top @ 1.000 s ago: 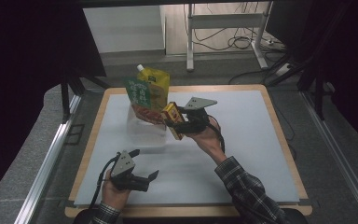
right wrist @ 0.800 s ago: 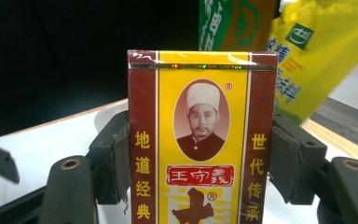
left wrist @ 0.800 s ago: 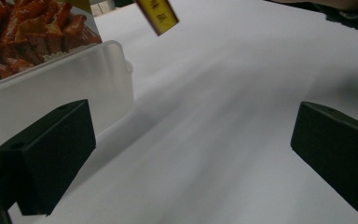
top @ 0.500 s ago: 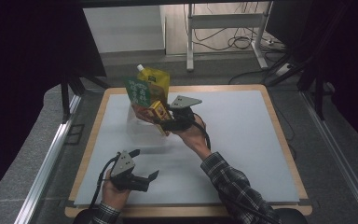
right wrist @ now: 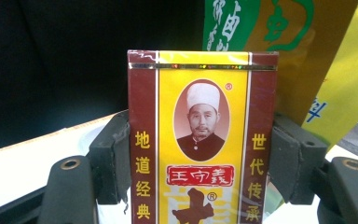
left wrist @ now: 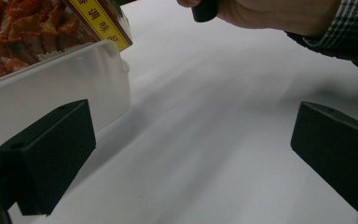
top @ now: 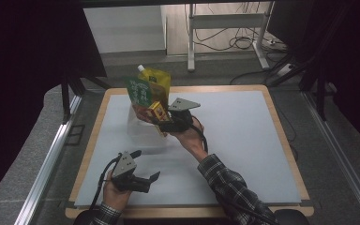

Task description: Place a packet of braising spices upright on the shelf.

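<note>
Now the small box goes into the clear tub.

Clamped by its sides between the pads of the right gripper [top: 165,123], the red-and-yellow box [right wrist: 203,140] hangs over the tub [top: 143,133], just beside the green packet [top: 139,91] and yellow pouch [top: 158,82] already standing in it. Next, I judge, comes a lowering into the free gap, then a release. Near the table's front edge, the left gripper [top: 145,177] rests with jaws spread, holding nothing.

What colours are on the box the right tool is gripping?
The box is yellow down the middle with dark red side bands and yellow characters; the right gripper view shows it best.
</note>
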